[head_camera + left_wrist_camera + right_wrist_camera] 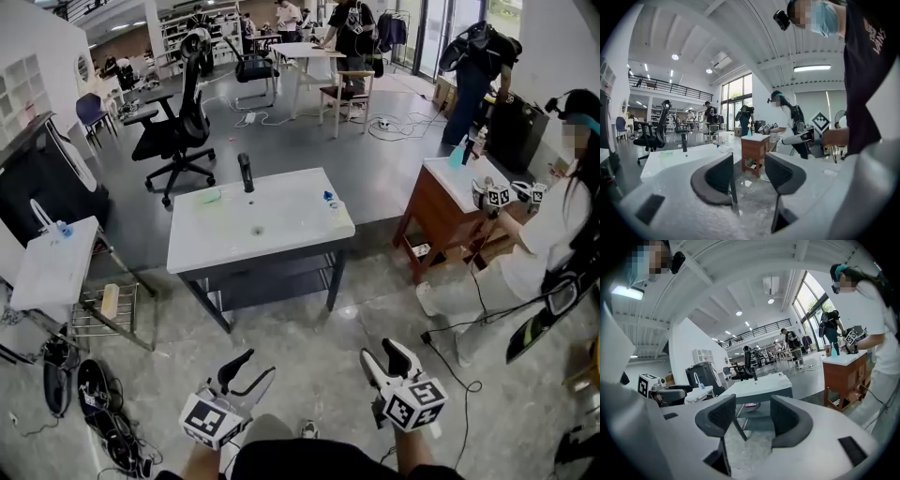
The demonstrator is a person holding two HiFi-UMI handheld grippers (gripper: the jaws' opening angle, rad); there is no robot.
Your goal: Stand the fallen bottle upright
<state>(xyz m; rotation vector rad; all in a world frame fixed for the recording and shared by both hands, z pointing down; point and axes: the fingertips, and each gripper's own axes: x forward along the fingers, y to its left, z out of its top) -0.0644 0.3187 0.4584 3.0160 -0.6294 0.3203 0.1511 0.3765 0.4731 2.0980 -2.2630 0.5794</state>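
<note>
A white table (281, 220) stands a few steps ahead of me on the grey floor. On its far left lies a pale green, see-through thing (208, 196) that looks like a bottle on its side. A black upright piece (246, 173) stands behind it, and a small blue item (328, 198) lies near the right edge. My left gripper (251, 370) and right gripper (384, 361) hang low in front of me, far short of the table, both open and empty. The left gripper view shows its jaws (747, 176) apart, with the table (670, 161) beyond. In the right gripper view the jaws (752, 416) frame the table (764, 386).
A black office chair (178, 122) stands behind the table. To the right is a wooden side table (441, 211), where another person (553, 234) works with grippers. A small white table (56, 262), a wire rack (103, 314) and cables (103, 412) sit at the left.
</note>
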